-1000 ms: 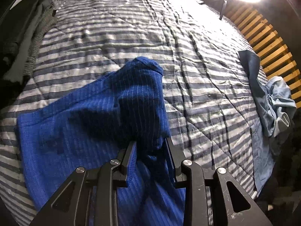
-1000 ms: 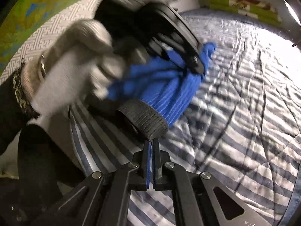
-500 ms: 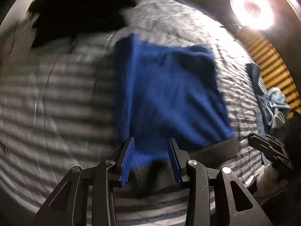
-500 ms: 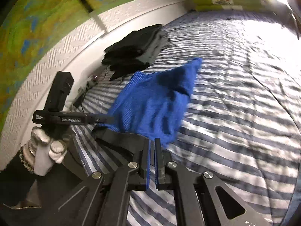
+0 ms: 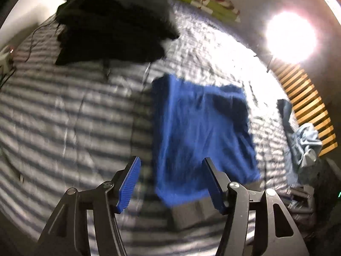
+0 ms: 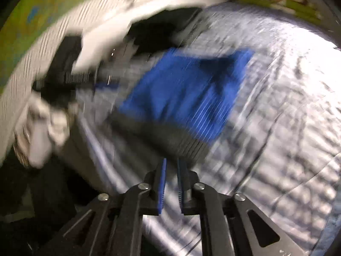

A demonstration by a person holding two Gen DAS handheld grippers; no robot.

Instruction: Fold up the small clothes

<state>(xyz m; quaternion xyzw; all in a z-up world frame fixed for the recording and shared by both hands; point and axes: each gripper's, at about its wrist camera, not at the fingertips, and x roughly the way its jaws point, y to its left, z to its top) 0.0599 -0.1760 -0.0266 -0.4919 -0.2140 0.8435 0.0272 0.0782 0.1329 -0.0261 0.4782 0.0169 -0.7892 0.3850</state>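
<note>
the left gripper (image 5: 170, 181) is seen with jaws wide apart, just opened further, nothing clamped. the right gripper (image 6: 171, 183) shows a narrow gap, just widened, nothing between. just beyond both, the blue garment (image 5: 202, 132) is laid folded on the striped bed (image 5: 74, 115), dark waistband nearest. farther back, a black clothes pile (image 5: 113, 21) is seen.

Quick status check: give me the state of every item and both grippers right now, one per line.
Blue garment: folded over, lying flat on the bed, grey waistband at the near edge.
Left gripper: open, jaws just widened, nothing clamped.
Right gripper: jaws just parting, narrow gap; waistband at the tips, grip unclear.
Black clothes: stacked at the far side.
Light blue clothes: crumpled heap, unfolded.
Lamp: on.
</note>
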